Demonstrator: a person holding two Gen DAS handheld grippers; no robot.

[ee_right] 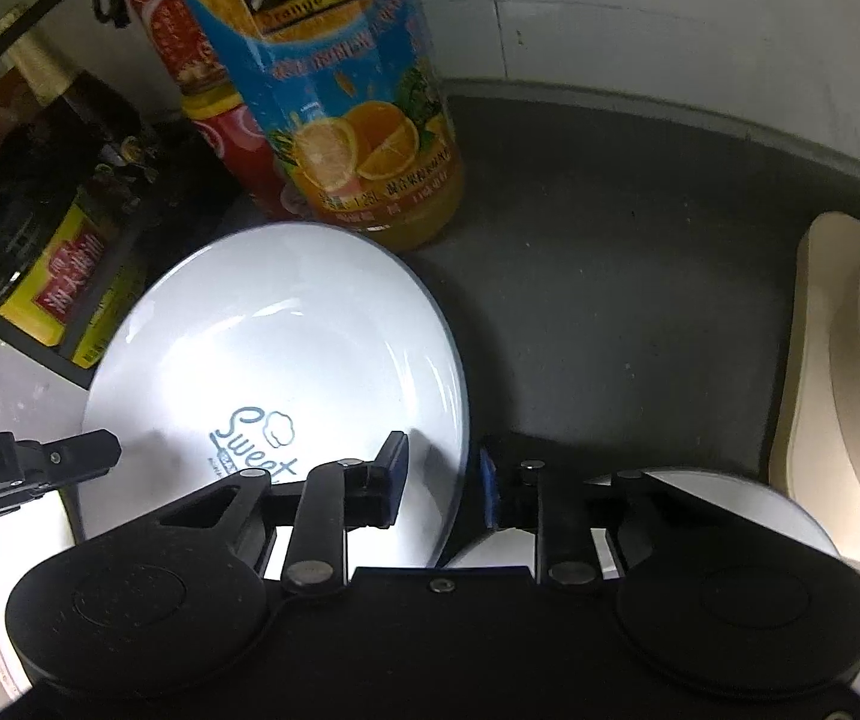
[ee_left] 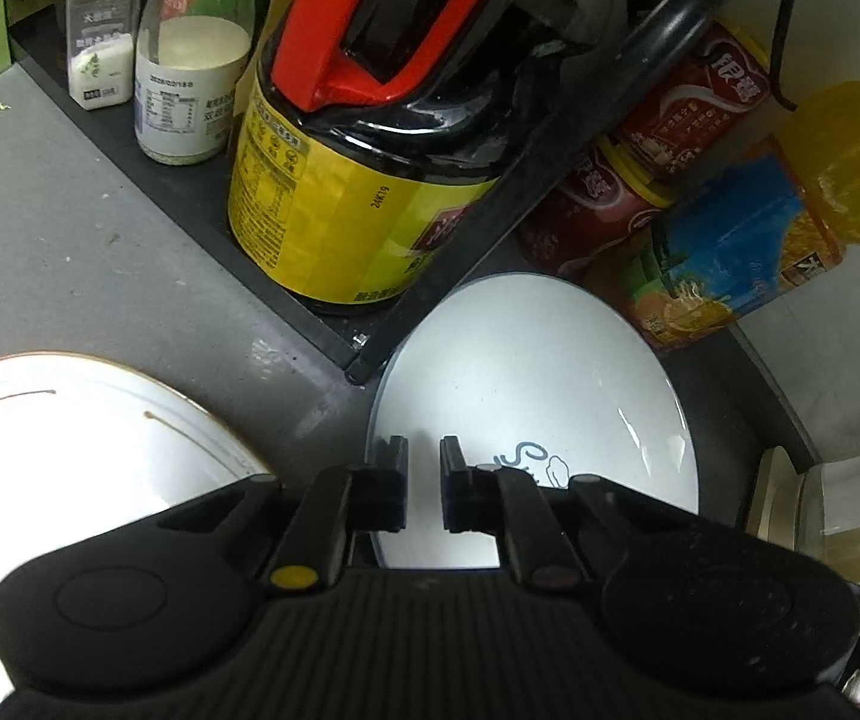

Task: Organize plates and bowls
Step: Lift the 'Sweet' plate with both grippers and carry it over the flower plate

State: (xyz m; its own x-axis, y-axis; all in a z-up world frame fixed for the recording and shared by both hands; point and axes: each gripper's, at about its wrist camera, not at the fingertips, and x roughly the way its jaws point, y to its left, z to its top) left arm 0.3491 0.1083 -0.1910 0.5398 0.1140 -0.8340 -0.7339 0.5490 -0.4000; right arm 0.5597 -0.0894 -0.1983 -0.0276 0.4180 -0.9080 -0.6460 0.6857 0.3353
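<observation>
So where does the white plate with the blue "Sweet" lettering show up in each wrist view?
Left wrist view: the "Sweet" plate sits lower centre-right, just beyond the left gripper, below the yellow-labelled soy sauce jug.
Right wrist view: the same plate fills centre-left, its right rim between the fingers of the open right gripper.
Shared landmark: the orange juice bottle stands just behind the plate.

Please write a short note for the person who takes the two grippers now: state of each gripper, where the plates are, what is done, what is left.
Left gripper: open, empty, over the near edge of the "Sweet" plate.
Right gripper: open, straddling that plate's right rim, not closed on it.
Gold-rimmed plate: on the counter to the left, apart.
Another white dish: under the right gripper.
Done: nothing stacked yet.
Left: grip the plate, stack the dishes.
</observation>
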